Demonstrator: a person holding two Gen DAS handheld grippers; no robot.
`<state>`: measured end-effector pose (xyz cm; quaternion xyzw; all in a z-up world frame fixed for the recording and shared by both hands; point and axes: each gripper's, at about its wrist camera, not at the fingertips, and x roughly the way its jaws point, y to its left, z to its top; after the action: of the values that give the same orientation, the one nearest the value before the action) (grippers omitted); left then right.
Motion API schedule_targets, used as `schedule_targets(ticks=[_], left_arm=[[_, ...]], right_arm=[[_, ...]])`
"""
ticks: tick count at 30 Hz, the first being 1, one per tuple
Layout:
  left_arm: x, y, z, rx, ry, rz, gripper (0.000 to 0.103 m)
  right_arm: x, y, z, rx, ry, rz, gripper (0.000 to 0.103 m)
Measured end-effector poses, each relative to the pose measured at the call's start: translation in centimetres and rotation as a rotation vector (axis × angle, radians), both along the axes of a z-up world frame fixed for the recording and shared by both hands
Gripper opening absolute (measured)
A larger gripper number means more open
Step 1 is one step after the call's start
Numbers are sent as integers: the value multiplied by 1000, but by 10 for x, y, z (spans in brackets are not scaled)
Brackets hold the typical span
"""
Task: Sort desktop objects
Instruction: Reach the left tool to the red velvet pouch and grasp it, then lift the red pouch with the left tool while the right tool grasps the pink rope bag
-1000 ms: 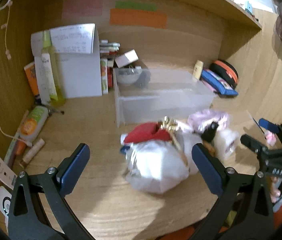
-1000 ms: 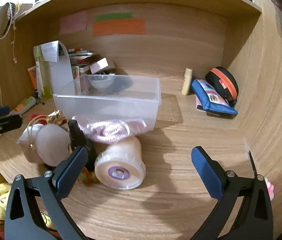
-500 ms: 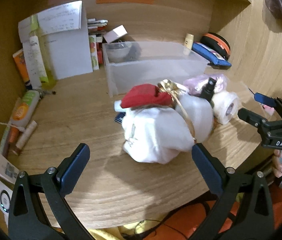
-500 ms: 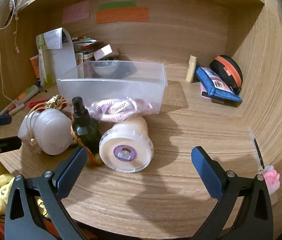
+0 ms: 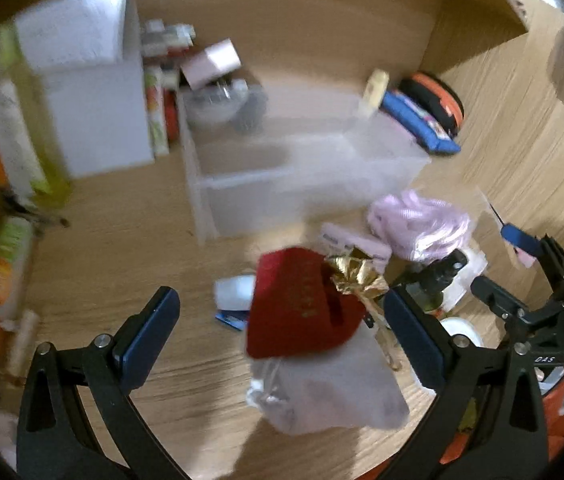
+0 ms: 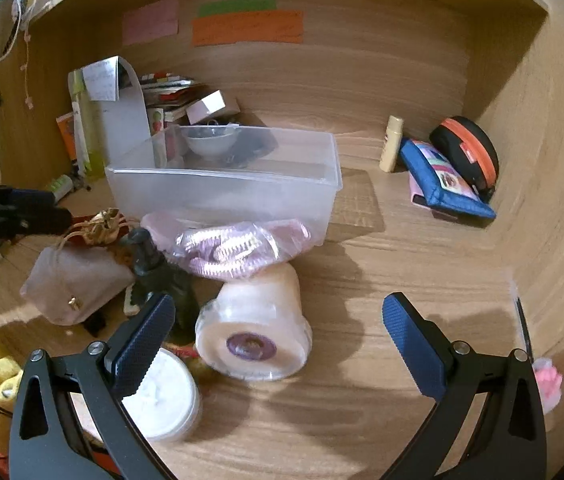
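Translucent plastic blurs most of the left wrist view: a frosted pouch (image 5: 334,392) lies between the left gripper's (image 5: 282,332) spread jaws, half covered by a red card (image 5: 302,308) and a gold bow (image 5: 358,280). The right gripper (image 6: 277,332) also has its jaws spread, holding nothing; its left finger hides part of a white lidded jar (image 6: 165,396). Beyond lie a wrapped tissue roll (image 6: 253,328), a dark pump bottle (image 6: 157,268) and a pink bagged bundle (image 6: 229,248) against the clear bin (image 6: 221,192) on the table (image 6: 362,400). The bin's contents are hard to make out.
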<state>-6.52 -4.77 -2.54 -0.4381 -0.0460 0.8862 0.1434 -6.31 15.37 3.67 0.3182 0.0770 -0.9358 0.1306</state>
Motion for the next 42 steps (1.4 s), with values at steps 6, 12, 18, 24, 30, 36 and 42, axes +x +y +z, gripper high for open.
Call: schedule_targets(ticks=[6,12,18,24,30,36,42], left_arm=[[-18,3,-22,45,-87,-32,103],[-27,6,-30,50,-104,-37,103],[-32,3,-38,81,-112,-57,103],[-33,6,-43,85,-108,-67,93],[-30,2,-42,93,-83,-57,73],[-27,-4,-40,109,-47,-52,63],[-23,-10,-36,110,-16,-35,44]], right_arm=[[-15,-7,-2,46,-6,41,103],[-38,-14,-4,99,-38,95,103],[-63,-21,-4,82,-138,222,103],[-80,-28,-5,43,-227,299,103],[-84,-31,-7,-3,-265,357,89],[-79,-39,-5,37,-240,374,67],[-72,-37,0,52,-206,365,56]])
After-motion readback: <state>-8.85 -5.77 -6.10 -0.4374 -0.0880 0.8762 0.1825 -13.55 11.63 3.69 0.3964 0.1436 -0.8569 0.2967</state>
